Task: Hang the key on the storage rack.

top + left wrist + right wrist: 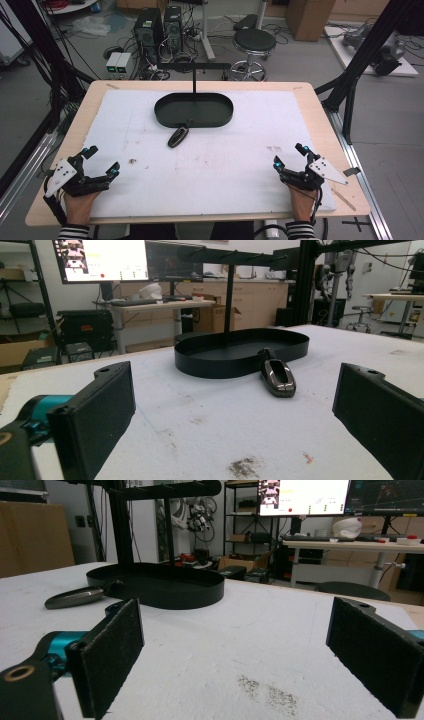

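The table [107,89] carries a white foam sheet [240,150] that covers most of its top; bare wood shows as a narrow border on all sides. A black oval tray [165,116] with a low upright wall sits at 12 o'clock on the sheet, and a thin black post [194,82] with a crossbar rises from its middle. The sheet between the tray and the near edge is open, marked only by small dark stains.

A dark, glossy key fob [178,136] lies flat on the sheet just beside the tray's near wall, at about 7 o'clock from the tray's centre. In the left gripper view the key fob [278,376] appears elongated and rounded, with a recessed panel on top; its far end touches or nearly touches the tray wall [240,365].

The left gripper [103,161] rests at 7 o'clock on the sheet, near the left and near edges, with its jaws spread wide and nothing between them. The right gripper [289,155] rests at 5 o'clock, near the right edge, jaws likewise spread and unloaded. Both are well apart from the key fob. A hand [80,207] holds each gripper from the near edge.
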